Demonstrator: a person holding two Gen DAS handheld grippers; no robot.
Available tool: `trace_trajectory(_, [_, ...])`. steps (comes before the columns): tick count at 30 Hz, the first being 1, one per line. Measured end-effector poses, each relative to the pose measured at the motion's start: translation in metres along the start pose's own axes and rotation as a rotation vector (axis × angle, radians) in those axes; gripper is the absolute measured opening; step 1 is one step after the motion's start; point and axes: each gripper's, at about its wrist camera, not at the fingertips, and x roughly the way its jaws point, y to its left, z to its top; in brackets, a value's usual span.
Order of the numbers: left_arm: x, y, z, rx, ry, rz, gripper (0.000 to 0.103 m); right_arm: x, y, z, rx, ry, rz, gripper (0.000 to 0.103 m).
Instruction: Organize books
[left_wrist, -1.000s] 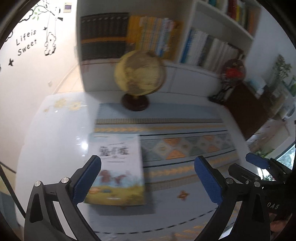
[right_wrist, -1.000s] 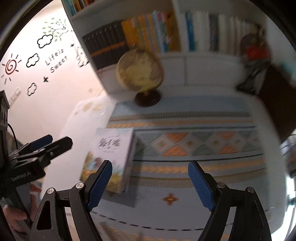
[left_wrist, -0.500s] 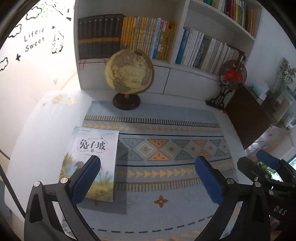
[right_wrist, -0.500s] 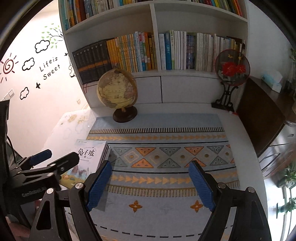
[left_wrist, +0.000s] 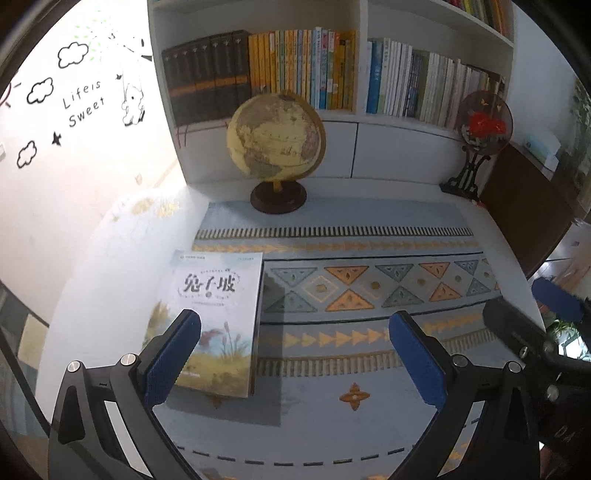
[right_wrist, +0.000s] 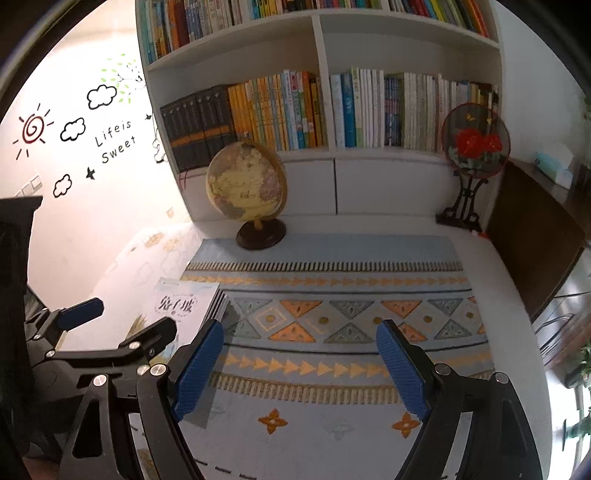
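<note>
left hand-held gripper (left_wrist: 294, 328): spread, holding nothing, above book | right hand-held gripper (right_wrist: 299, 339): spread, holding nothing | book (left_wrist: 216, 306): flat, cover up, at left edge of patterned mat (left_wrist: 369, 295) on tabletop (left_wrist: 92, 280) | globe (left_wrist: 276, 138): at mat's far edge, before bookshelf (left_wrist: 358, 122)

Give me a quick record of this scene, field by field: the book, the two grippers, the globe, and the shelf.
book: lies flat, cover up, on the left part of the patterned mat
left gripper: jaws wide open, holding nothing, just short of the book
right gripper: jaws wide open, empty, over the mat
globe: upright on its stand at the mat's far edge
shelf: rows of upright books
</note>
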Motion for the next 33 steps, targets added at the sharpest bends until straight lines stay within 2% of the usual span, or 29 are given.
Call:
trace_trajectory(21, [0.007,-0.013,-0.016,0.028,0.03,-0.04,0.102,0.002,-0.019,-0.019,0.043,0.081,-0.036,0.084])
trace_trajectory(33, [0.007,-0.007,-0.019,0.005,0.037,-0.023,0.102,0.005,-0.011,-0.021,0.019,0.094,-0.036,0.083])
